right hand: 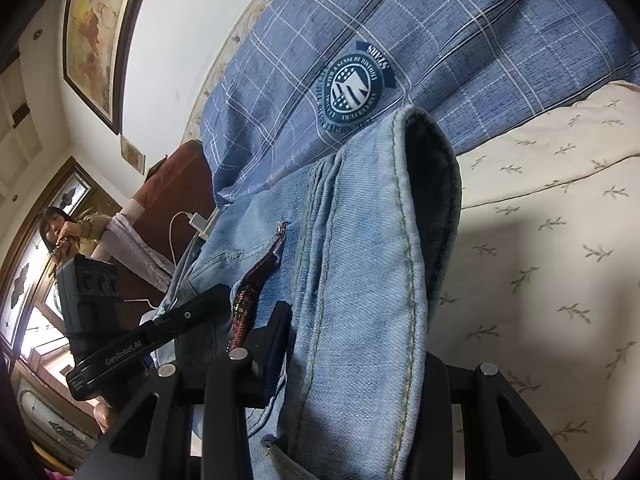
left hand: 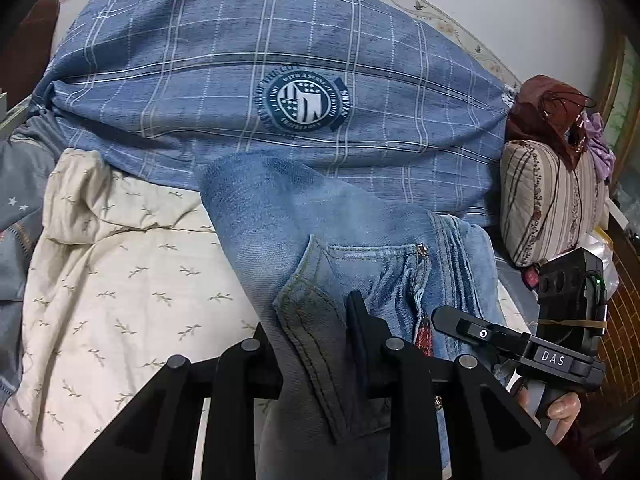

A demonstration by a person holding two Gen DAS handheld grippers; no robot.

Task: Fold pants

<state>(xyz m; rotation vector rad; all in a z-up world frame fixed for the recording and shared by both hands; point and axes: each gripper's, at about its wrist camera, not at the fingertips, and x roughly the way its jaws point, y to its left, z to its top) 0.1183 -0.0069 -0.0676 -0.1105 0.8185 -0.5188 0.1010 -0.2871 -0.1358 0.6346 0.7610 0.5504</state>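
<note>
Light blue jeans (left hand: 304, 232) hang over the bed, held up at the waist end by both grippers. My left gripper (left hand: 316, 320) is shut on the waistband and pocket edge, with denim filling the gap between its fingers. My right gripper (right hand: 352, 332) is shut on the jeans (right hand: 360, 248) at a folded waistband edge; its right finger is hidden behind the cloth. The right gripper also shows in the left wrist view (left hand: 520, 344), close by at the right. The left gripper shows in the right wrist view (right hand: 132, 344), at the left. A red patterned strip (right hand: 250, 296) hangs off the denim.
A cream sheet with a leaf print (left hand: 120, 280) covers the bed. A blue plaid quilt with a round badge (left hand: 240, 60) lies behind. A striped pillow (left hand: 548, 204) with dark red cloth sits at the right. A person (right hand: 68, 232) sits beyond the bed.
</note>
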